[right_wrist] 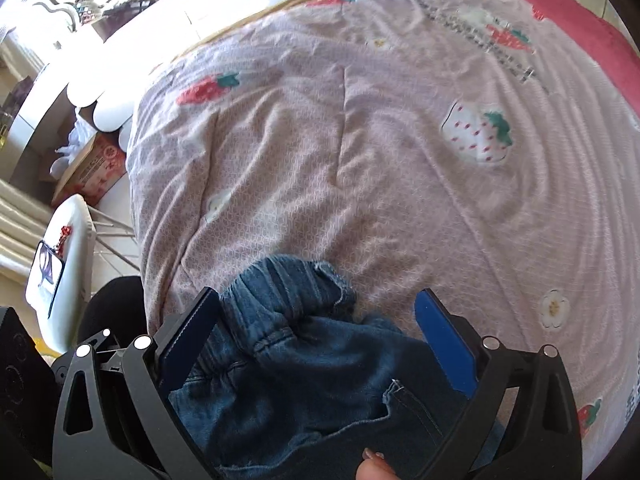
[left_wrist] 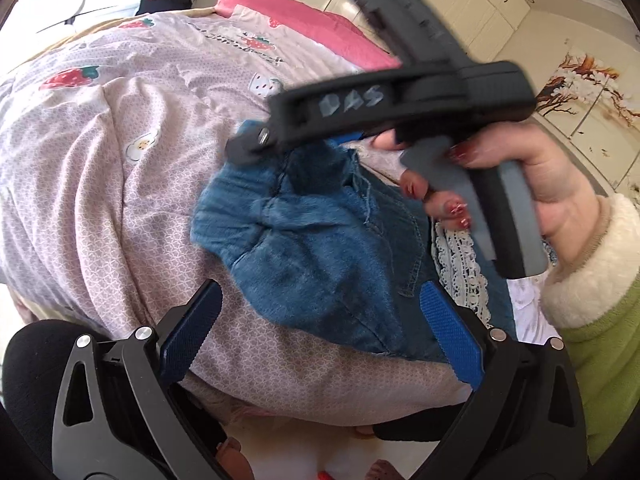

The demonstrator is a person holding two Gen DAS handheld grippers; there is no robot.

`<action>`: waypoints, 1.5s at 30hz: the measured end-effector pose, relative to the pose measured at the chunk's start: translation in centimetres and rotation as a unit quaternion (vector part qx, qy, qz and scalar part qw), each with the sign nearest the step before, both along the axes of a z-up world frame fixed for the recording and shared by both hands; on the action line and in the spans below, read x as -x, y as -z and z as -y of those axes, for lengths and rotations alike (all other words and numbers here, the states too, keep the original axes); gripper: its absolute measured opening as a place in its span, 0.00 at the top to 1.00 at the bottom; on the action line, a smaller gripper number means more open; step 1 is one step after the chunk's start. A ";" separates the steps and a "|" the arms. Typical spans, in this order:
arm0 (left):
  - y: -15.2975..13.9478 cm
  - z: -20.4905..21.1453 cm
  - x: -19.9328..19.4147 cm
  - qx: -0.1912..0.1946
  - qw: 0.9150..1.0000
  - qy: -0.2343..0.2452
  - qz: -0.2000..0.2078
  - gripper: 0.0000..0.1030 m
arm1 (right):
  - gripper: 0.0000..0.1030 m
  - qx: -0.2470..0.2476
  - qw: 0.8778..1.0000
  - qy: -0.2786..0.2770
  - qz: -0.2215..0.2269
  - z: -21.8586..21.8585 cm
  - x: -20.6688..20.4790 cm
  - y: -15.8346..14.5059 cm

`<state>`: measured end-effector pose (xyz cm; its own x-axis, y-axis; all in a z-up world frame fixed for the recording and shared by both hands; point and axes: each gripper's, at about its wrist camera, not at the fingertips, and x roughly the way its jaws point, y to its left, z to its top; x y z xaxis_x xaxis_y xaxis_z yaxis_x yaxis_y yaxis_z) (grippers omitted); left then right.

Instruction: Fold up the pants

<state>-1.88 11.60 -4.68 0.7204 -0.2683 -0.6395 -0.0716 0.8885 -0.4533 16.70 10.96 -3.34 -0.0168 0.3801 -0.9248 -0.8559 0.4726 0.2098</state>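
Note:
Blue fleece-lined jeans (left_wrist: 320, 240) lie crumpled on the pink strawberry bedspread (left_wrist: 120, 184) near the bed's front edge. My left gripper (left_wrist: 320, 286) hovers just above their near edge, open, with nothing between its blue pads (left_wrist: 192, 332). A hand (left_wrist: 532, 184) with red nails holds my right gripper, whose black body (left_wrist: 400, 108) slants down so that its tip rests at the far end of the jeans. In the right wrist view the right gripper (right_wrist: 318, 294) points steeply down over the gathered waistband (right_wrist: 280, 308). Its jaws stand apart with bunched denim between them, and the pads do not visibly press it.
A white lace cloth (left_wrist: 460, 256) lies beside the jeans on the right. A pink blanket (left_wrist: 304, 16) sits at the head of the bed, wardrobes (left_wrist: 460, 12) behind. Left of the bed are a cardboard box (right_wrist: 92, 168) and a white stool (right_wrist: 64, 256) carrying a phone.

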 end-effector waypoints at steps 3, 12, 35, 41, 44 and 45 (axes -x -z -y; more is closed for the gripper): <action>-0.2 0.3 0.0 -0.003 1.000 0.009 0.009 0.09 | 0.54 -0.014 1.000 -0.009 -0.018 0.4 0.5 0.3; 0.5 -0.6 -0.5 0.003 1.000 -0.011 0.016 0.09 | 0.65 -0.114 0.993 -0.002 -0.039 5.0 0.2 -3.6; -4.8 6.0 -5.0 -0.017 0.990 0.107 0.091 0.70 | 0.63 -0.178 0.983 0.037 -0.019 16.4 -0.2 -9.6; -4.8 11.7 -6.8 -0.065 0.985 0.140 0.077 0.70 | 0.61 -0.173 0.982 0.076 -0.022 22.3 -1.0 -8.7; -4.3 14.2 -7.2 -0.087 0.982 0.153 0.065 0.69 | 0.58 -0.170 0.980 0.095 -0.028 24.7 -1.2 -7.4; -4.1 14.8 -7.3 -0.095 0.981 0.155 0.061 0.69 | 0.55 -0.171 0.980 0.101 -0.030 25.4 -1.3 -7.0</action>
